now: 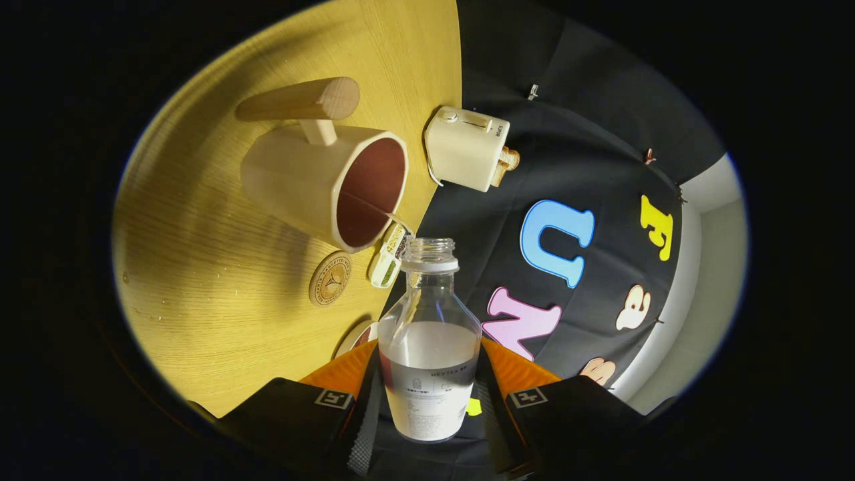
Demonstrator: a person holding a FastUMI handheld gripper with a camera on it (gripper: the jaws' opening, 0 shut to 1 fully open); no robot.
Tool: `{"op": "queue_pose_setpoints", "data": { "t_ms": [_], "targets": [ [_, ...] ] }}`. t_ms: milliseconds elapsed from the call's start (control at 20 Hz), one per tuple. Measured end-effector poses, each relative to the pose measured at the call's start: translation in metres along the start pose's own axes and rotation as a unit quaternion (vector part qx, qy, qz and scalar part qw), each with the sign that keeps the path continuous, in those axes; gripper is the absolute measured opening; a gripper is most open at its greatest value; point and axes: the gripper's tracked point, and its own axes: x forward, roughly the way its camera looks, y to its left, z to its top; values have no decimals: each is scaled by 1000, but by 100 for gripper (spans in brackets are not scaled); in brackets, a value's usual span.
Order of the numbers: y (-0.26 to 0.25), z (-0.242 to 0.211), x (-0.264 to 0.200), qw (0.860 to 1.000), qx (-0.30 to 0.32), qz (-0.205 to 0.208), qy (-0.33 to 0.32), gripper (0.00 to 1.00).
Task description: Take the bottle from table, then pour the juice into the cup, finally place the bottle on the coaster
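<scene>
Pinching a clear bottle (pixel 428 334) by its lower body, hand-held gripper (pixel 427 401) with one finger pressed on each side, label wedged between them. Tilted view, so desk (pixel 200 267) and everything on it seen rolled over sideways. Bottle uncapped, roughly half full of a pale, cloudy liquid, open mouth reaching just past the desk's edge, close to the rim of the cup (pixel 327 184). Cup cream outside, dark reddish inside, with a thick wooden peg handle (pixel 300 100) on a short stem; what looks like a thin pale stream running from near the bottle's mouth to the cup's inner wall, hard to make out for certain. Level of liquid in the cup not readable.

Just beside the cup, a round wooden coaster (pixel 330 278) with a stamped mark, lying bare on the desk. Between the coaster and the bottle's neck, a small packet (pixel 389 257) at the desk's edge, partly covered by the bottle's mouth. Beyond the cup, near the desk's far edge, a cream toaster (pixel 465 147) with toast poking out of it. Close by the bottle's shoulder, a sliver of a round rimmed thing (pixel 357 337), mostly hidden behind bottle and finger, not identifiable. Lower part of the bottle's label too small to read.
</scene>
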Motion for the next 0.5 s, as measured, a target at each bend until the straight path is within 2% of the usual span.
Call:
{"op": "queue_pose_setpoints", "data": {
  "t_ms": [500],
  "targets": [
    [-5, 4, 4, 1000, -22, -4, -14, 69]
  ]
}}
